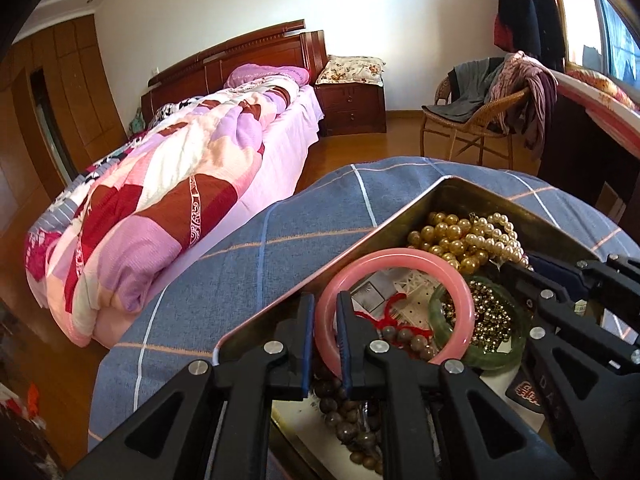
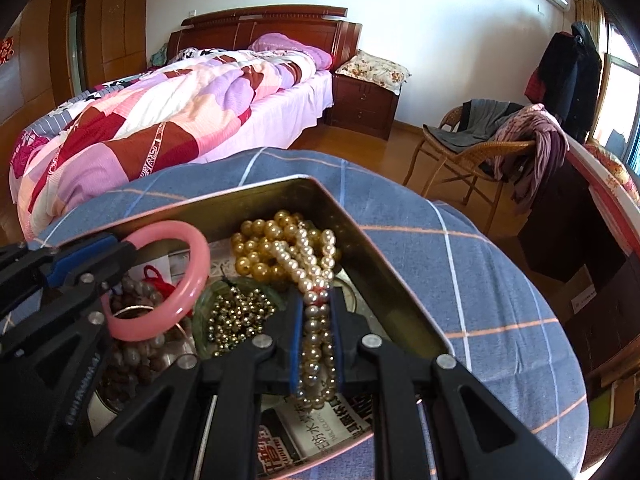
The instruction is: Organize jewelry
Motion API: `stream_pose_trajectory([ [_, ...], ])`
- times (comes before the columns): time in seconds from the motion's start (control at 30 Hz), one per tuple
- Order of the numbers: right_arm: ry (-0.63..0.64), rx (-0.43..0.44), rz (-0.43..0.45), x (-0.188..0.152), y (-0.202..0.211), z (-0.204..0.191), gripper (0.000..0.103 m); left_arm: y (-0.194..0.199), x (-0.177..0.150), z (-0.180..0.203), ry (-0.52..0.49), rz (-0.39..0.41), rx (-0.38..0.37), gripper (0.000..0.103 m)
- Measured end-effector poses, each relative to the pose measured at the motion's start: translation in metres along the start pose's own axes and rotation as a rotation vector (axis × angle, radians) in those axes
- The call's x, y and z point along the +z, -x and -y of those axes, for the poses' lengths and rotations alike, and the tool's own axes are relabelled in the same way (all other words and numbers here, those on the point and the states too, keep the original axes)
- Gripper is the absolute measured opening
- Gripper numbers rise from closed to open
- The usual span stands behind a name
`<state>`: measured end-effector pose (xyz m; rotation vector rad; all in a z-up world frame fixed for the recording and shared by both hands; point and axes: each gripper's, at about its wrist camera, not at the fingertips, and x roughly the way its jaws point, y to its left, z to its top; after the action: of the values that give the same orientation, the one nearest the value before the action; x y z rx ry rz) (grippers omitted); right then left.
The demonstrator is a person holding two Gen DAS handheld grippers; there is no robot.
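Jewelry fills the metal tin [image 2: 384,280] that sits on the blue checked surface [image 2: 480,264]. Large golden beads [image 2: 256,248] lie against the tin's far wall, with a pearl strand [image 2: 316,256] draped beside them. A green bangle [image 1: 504,344] near the tin's middle rings a heap of small brass beads [image 2: 240,312], and brown wooden beads [image 1: 344,412] with a red cord [image 1: 384,320] lie toward the tin's near left side. The left gripper [image 1: 323,312] is clenched on the pink bangle [image 1: 400,264], holding it tilted above the tin. The right gripper [image 2: 316,312] is clamped on the pearl strand, whose beads run between its fingers.
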<state>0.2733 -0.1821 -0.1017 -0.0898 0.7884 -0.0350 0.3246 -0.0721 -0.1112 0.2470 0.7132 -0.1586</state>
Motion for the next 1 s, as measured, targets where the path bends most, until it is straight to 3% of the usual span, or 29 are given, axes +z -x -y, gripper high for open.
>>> stream_pose_trajectory([
  [0.13, 0.007, 0.027, 0.004, 0.0, 0.0, 0.001, 0.018, 0.001, 0.0, 0.0, -0.005, -0.007, 0.004, 0.014],
  [0.2, 0.008, 0.044, 0.009, -0.001, 0.001, 0.0, 0.027, 0.002, 0.001, 0.0, 0.002, -0.028, -0.011, 0.033],
  [0.27, -0.009, 0.043, 0.014, -0.002, 0.003, 0.002, 0.052, 0.007, 0.0, 0.001, 0.005, -0.038, 0.001, 0.037],
  [0.33, -0.02, 0.039, 0.021, -0.002, 0.008, 0.005, 0.06, 0.015, 0.0, 0.0, -0.005, -0.021, 0.014, 0.038],
  [0.47, -0.048, 0.039, 0.037, -0.003, 0.023, 0.011, 0.072, 0.029, 0.0, -0.007, 0.005, 0.016, 0.079, 0.06],
  [0.67, -0.103, 0.026, 0.057, -0.008, 0.041, 0.019, 0.1, 0.045, -0.009, -0.013, 0.029, 0.024, 0.097, 0.065],
  [0.83, -0.098, 0.022, 0.046, -0.014, 0.054, 0.012, 0.102, 0.06, -0.022, -0.011, 0.015, 0.024, 0.146, 0.068],
  [1.0, -0.098, 0.01, 0.051, -0.023, 0.073, 0.008, 0.103, 0.08, -0.036, -0.016, 0.04, 0.019, 0.139, 0.069],
])
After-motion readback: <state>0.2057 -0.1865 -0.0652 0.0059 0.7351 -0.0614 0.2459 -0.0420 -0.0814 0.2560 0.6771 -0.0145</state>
